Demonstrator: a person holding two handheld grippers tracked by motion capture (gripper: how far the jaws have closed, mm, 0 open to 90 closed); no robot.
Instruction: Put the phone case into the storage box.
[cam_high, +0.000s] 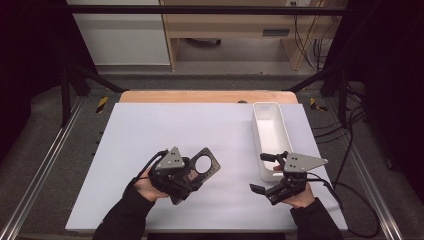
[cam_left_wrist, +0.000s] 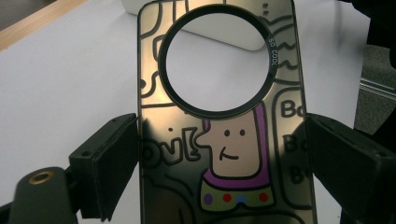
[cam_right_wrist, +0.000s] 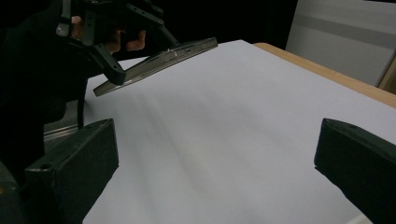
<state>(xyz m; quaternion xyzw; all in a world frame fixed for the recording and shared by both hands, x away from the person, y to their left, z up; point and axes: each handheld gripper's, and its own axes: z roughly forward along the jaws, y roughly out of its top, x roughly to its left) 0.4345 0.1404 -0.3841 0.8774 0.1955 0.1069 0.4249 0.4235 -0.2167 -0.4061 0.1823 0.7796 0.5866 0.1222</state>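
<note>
Left gripper (cam_high: 192, 175) clamps phone case (cam_high: 202, 165) aloft | right gripper (cam_high: 264, 172) spread, empty

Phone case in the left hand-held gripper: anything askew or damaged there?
No damage stands out. The phone case sits clamped by its long edges in the left hand-held gripper, print and round cutout intact. It is held tilted above the table, not lying on it. The right hand-held gripper is open.

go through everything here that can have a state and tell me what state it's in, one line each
left gripper: shut on the phone case, held by its side edges.
phone case: gripped, lifted off the table, tilted.
right gripper: open, nothing between its jaws.
white bin: upright on the table, looks empty.
</note>
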